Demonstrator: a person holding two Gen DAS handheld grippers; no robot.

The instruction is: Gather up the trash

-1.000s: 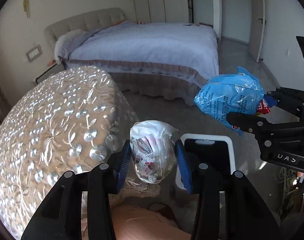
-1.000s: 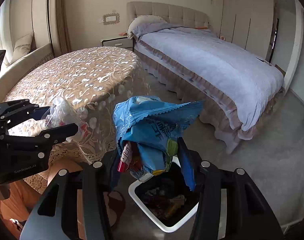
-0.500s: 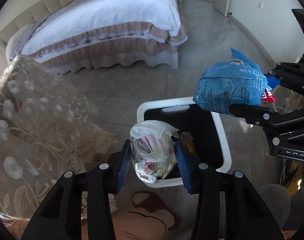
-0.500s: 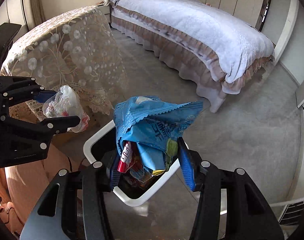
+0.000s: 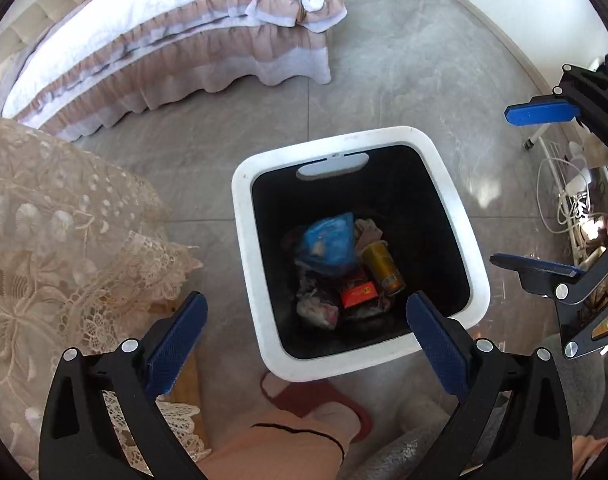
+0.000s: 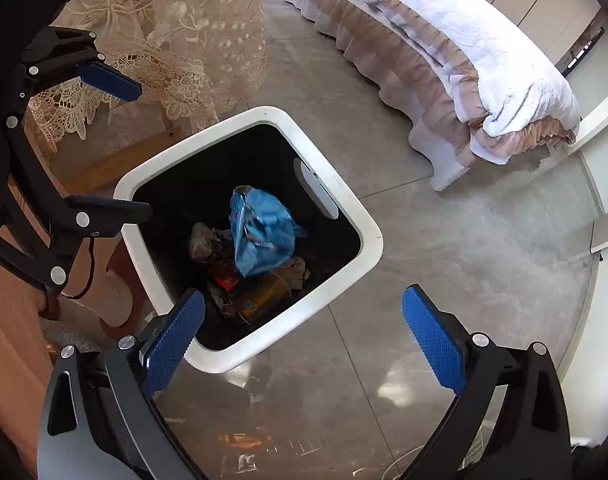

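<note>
A white-rimmed trash bin [image 5: 456, 208] [image 6: 368, 236] with a black inside stands on the floor below both grippers. In it lie a blue snack bag [image 5: 330, 244] [image 6: 259, 236], a clear plastic bag of scraps [image 5: 318, 310], a yellow can [image 5: 382, 266] and a red packet [image 5: 358, 294]. My left gripper [image 5: 304, 328] is open and empty above the bin's near edge; it also shows at the left of the right wrist view [image 6: 115, 144]. My right gripper [image 6: 304, 332] is open and empty above the bin; it shows at the right of the left wrist view [image 5: 540, 188].
A table with a lace cloth [image 5: 43, 216] [image 6: 175, 28] stands beside the bin. A bed with a frilled skirt [image 5: 175, 40] [image 6: 444, 56] is farther off. My slippered foot [image 5: 316, 400] is next to the bin. Cables [image 5: 564, 196] lie on the floor at right.
Both grippers tilted down over the bin and opened. The blue snack bag and the clear plastic bag left the jaws and now lie inside the bin.
</note>
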